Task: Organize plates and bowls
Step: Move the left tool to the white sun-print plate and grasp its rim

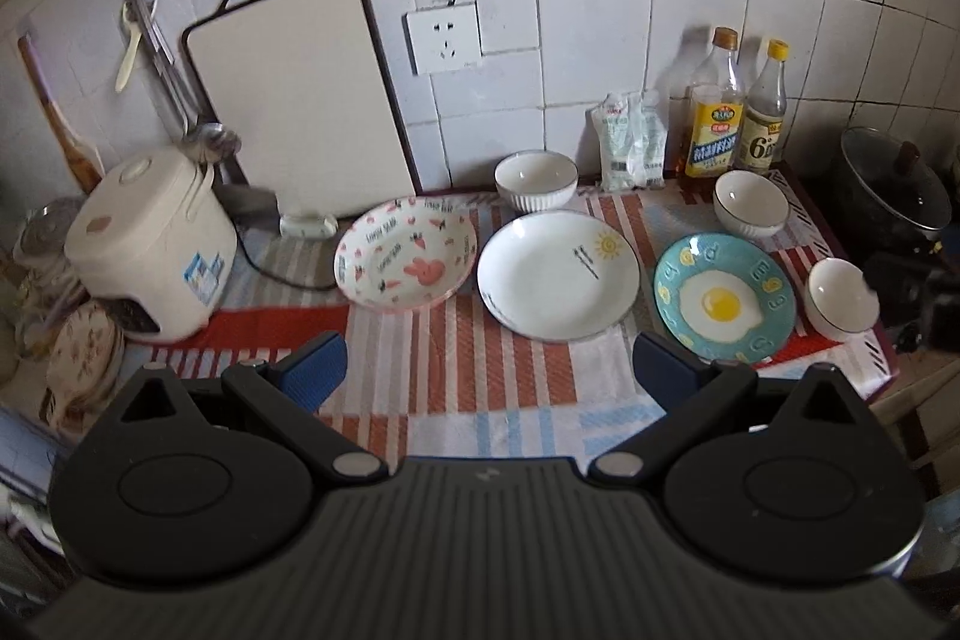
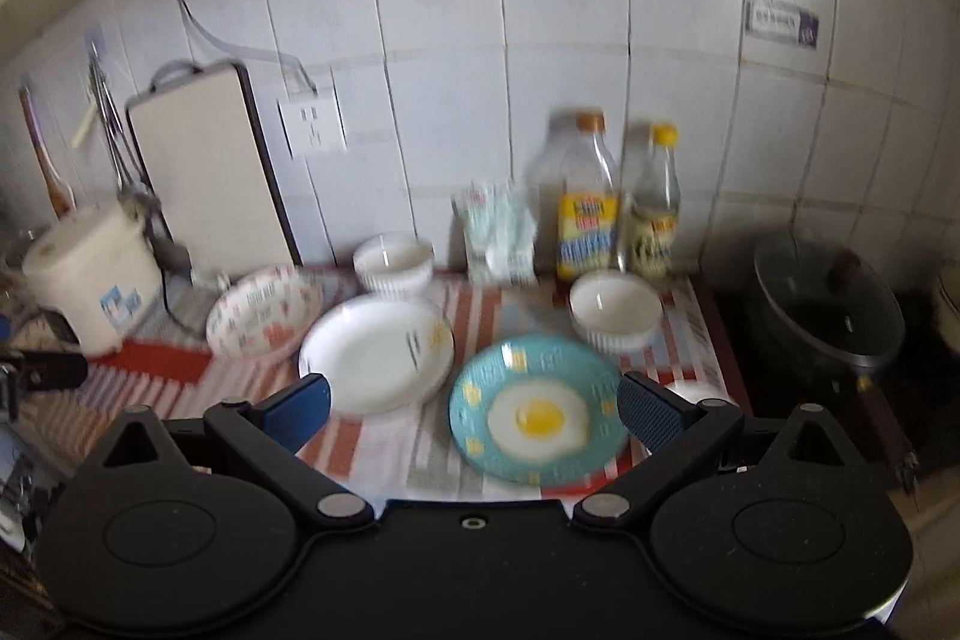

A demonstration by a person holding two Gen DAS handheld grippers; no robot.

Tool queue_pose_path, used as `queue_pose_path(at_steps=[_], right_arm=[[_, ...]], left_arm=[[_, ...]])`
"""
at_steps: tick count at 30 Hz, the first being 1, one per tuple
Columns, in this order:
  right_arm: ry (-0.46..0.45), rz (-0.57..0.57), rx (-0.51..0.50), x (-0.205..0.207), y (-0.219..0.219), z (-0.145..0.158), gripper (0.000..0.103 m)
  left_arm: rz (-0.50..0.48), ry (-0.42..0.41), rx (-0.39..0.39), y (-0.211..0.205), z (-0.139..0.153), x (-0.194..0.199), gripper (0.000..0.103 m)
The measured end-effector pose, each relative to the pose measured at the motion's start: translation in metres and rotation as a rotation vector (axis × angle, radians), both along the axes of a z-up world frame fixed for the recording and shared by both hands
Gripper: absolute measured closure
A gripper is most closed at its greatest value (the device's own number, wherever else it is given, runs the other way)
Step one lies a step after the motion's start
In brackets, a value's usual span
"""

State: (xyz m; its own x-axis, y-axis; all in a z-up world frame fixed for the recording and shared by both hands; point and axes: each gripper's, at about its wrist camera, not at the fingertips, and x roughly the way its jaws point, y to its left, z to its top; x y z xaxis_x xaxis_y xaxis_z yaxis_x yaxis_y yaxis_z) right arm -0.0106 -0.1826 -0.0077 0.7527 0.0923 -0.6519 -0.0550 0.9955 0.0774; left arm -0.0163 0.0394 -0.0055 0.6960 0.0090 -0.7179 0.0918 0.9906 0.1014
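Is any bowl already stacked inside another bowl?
No. The ribbed bowl, the bowl by the bottles and the small bowl each sit apart on the cloth.

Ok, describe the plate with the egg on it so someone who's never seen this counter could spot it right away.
Find the striped cloth on the counter below the tiled wall. Three plates lie in a row across it; the egg plate is the rightmost, in front of the two bottles. It alone is turquoise, with a fried egg painted in the centre.
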Motion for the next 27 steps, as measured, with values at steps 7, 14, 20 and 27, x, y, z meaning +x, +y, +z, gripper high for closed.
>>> queue_pose_path(at_steps=[7, 14, 20, 27], right_arm=[[-0.123, 0.055, 0.167, 0.044, -0.011, -0.013, 0.0], [-0.031, 0.093, 0.126, 0.108, 0.026, -0.06, 0.009], [-0.013, 0.083, 0.147, 0.152, 0.053, -0.111, 0.009], [0.028, 0.071, 0.146, 0.19, 0.063, -0.173, 0.018]], left_arm=[[-0.043, -0.094, -0.092, 0.01, -0.011, 0.043, 0.001], [0.013, -0.077, -0.151, 0.032, -0.066, 0.112, 0.005], [0.03, -0.023, -0.154, 0.043, -0.132, 0.159, 0.008], [-0.012, -0.004, -0.144, 0.04, -0.192, 0.19, 0.01]])
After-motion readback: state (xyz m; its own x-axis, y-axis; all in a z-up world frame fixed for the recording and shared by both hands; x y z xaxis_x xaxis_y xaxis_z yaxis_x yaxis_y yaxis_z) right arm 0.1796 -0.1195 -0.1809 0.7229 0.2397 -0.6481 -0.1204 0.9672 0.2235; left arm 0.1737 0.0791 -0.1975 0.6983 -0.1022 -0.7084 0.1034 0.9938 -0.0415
